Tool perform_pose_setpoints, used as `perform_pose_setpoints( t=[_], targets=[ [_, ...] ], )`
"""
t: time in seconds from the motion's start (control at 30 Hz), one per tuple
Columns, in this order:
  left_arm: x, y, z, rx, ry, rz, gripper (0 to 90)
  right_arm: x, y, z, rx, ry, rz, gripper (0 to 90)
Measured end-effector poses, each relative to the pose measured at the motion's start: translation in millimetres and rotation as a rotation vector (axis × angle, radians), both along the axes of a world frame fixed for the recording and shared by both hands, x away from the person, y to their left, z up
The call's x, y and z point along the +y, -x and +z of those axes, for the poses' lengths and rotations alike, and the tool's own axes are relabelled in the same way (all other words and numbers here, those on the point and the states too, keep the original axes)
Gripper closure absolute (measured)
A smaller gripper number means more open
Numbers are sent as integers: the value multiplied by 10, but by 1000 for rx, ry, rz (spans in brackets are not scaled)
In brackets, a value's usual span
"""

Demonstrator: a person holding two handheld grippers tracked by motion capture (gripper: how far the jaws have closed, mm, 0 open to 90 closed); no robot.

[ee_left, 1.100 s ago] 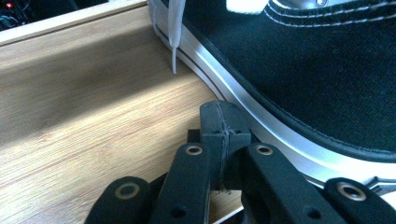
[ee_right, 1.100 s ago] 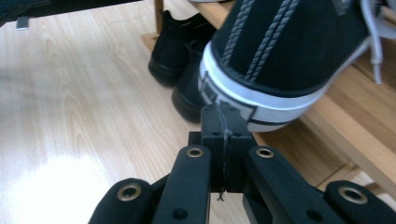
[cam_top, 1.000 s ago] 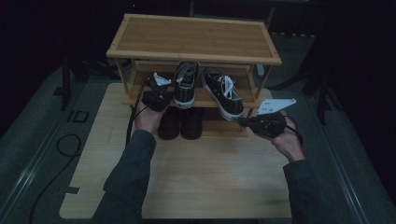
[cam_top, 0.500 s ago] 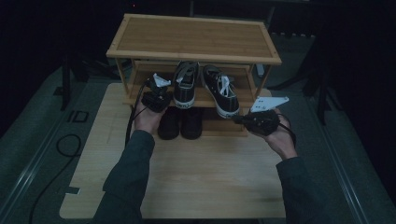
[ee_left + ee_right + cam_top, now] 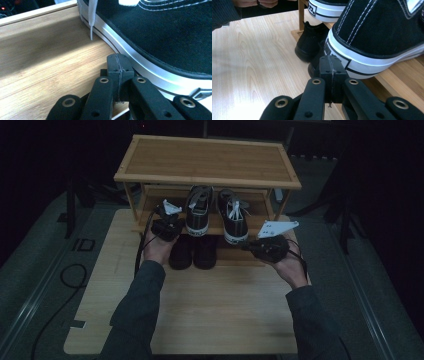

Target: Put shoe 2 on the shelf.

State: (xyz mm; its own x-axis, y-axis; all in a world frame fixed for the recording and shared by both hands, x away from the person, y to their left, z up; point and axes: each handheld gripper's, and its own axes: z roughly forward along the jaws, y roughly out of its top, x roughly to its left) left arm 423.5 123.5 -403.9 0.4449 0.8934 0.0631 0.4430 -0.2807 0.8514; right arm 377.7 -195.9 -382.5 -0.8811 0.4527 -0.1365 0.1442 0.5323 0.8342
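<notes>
The high view looks forward and down over the bench [image 5: 200,305], while both gripper views sit close by the sneakers [image 5: 235,217] it shares.

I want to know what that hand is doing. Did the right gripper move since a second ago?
Yes. The right gripper slid left toward the right sneaker on the rack's middle shelf, its jaws now shut at the heel.

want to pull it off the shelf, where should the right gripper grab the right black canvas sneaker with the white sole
Grip the heel collar of the right black canvas sneaker, coming from the front: the heel overhangs the bamboo shoe rack's middle shelf toward the right gripper, whose jaws are shut and must open first.
</notes>
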Motion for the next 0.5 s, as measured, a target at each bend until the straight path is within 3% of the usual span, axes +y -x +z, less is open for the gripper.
perform_pose_setpoints(
  t=[0.5],
  targets=[
    [7,-18,20,18,1,-7,900,157,-31,-15,-17,-9,12,900]
  ],
)
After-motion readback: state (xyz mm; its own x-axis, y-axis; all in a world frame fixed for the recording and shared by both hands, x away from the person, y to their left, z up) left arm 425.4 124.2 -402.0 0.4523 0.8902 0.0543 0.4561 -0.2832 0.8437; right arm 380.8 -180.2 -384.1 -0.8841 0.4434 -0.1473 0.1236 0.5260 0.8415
